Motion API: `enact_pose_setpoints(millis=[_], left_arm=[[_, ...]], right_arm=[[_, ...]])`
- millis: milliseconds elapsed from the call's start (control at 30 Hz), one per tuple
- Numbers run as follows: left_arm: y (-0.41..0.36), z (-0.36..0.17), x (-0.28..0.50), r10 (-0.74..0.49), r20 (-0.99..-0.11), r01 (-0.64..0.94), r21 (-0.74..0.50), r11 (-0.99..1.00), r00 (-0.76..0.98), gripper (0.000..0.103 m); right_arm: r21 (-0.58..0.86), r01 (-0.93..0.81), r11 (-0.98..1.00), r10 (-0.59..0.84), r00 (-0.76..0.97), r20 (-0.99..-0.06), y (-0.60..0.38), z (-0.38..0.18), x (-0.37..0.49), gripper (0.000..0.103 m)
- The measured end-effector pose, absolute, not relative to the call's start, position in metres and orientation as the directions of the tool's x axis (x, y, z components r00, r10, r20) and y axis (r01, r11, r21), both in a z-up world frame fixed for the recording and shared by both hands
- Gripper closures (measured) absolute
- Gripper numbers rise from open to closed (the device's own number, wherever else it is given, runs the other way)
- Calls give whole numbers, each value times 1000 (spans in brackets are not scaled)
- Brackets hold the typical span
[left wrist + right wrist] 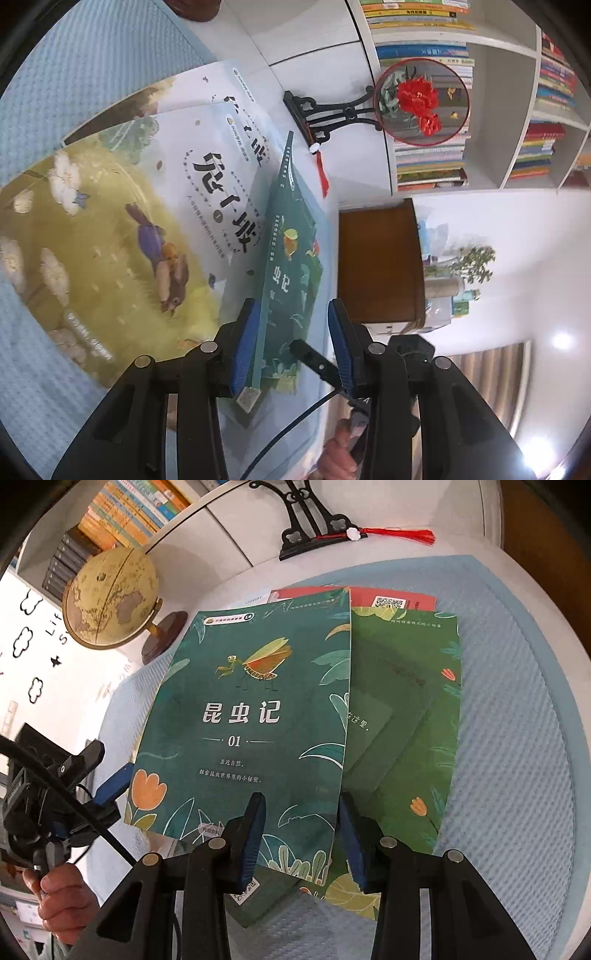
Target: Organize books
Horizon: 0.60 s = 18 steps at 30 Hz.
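The right gripper (pixel 301 834) is clasping the near edge of a thin, glossy green book (pixel 243 720) with a mantis cover, lifted at twelve o'clock over more green books (pixel 406 716) on a blue quilted mat (pixel 517 738). The left gripper (pixel 291 347) is straddling its edge, one pad touching, the other clear.

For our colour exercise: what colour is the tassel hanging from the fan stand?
Red, with a white bead; the tassel shows best in the right wrist view.
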<state>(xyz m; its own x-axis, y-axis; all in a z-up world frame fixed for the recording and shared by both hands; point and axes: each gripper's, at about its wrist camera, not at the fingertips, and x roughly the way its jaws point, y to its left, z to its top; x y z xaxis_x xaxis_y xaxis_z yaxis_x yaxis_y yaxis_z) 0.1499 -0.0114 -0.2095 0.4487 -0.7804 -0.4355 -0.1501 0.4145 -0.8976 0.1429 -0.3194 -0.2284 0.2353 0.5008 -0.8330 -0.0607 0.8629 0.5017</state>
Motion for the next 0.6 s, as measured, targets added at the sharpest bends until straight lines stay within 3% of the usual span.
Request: enact_pose_setpoints(millis=[100, 133, 267, 400, 467, 533, 600], left_arm=[[-18, -205, 155, -767, -465, -151, -881, 448, 442, 72], [-22, -205, 156, -763, -483, -153, -872, 465, 429, 77], [-54, -204, 165, -666, -659, -136, -739, 660, 351, 81], [-84, -206, 175, -633, -707, -117, -691, 713, 314, 88], [-93, -207, 180, -655, -691, -118, -710, 694, 306, 91], [-91, -203, 183, -726, -609, -132, -787, 602, 321, 91], [-88, -200, 185, -791, -515, -158, -856, 492, 331, 91]], right_arm=[[515, -50, 856, 511, 241, -825, -322, -230, 145, 62], [521, -43, 852, 515, 245, -822, -323, -230, 146, 61], [546, -23, 837, 534, 247, -809, -327, -230, 144, 61], [571, 0, 821, 555, 234, -799, -333, -231, 145, 61], [589, 24, 808, 572, 211, -793, -335, -229, 148, 61], [622, 35, 782, 603, 210, -769, -341, -222, 151, 61], [650, 40, 759, 629, 218, -746, -347, -215, 153, 53]])
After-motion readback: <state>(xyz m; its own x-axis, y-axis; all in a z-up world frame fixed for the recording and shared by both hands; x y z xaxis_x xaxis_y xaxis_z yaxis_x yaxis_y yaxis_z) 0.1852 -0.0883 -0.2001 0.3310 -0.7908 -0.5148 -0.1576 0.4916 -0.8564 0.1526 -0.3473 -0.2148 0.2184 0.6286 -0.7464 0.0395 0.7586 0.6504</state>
